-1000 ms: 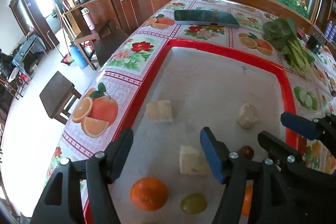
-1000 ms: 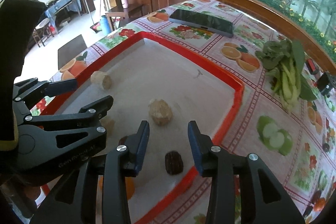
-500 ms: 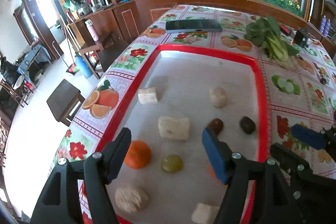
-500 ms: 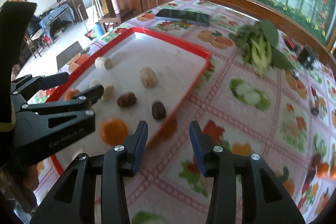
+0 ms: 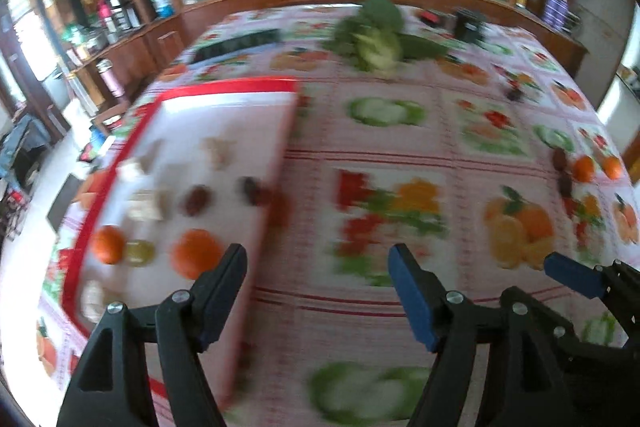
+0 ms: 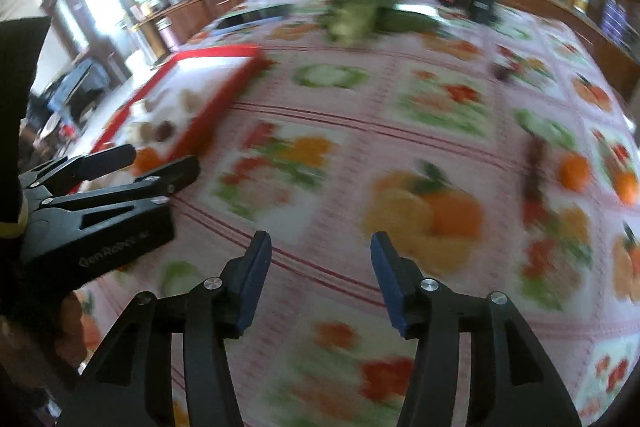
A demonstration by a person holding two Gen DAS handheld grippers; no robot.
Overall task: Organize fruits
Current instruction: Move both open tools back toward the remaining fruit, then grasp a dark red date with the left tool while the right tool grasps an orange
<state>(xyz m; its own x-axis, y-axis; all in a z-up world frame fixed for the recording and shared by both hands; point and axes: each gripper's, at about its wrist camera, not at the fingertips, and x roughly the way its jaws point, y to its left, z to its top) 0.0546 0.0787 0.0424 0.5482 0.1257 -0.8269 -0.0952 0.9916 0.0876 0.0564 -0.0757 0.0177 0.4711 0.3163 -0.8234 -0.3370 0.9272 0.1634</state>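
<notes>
Both frames are smeared with motion blur, so fine detail is soft. Your left gripper (image 5: 316, 269) hangs over the table (image 5: 360, 155), which is covered in a pink oilcloth printed with fruit and flowers; its jaws are spreading wider with nothing between them — only bare cloth shows in the gap. Your right gripper (image 6: 318, 259) is also opening and empty, and it points down at a printed orange on the cloth.

The fruits sit in the red-rimmed white tray (image 5: 224, 85) at the left of the table. In the left wrist view you can make out a whole orange (image 5: 196, 253) just beyond the left finger, a second orange (image 5: 107, 245) near the tray's left rim with a small green fruit (image 5: 138, 251) touching or just beside it, two dark brown fruits (image 5: 196, 199) further in, and several pale tan lumps (image 5: 146, 205) that are too blurred to identify.

Well apart from the tray, near the table's right edge, lie two small loose oranges (image 6: 574, 171) beside a few dark brown pieces (image 6: 534, 163). A bunch of leafy green vegetables (image 5: 374, 35) rests at the far side, with a flat black slab (image 5: 238, 45) to its left.
</notes>
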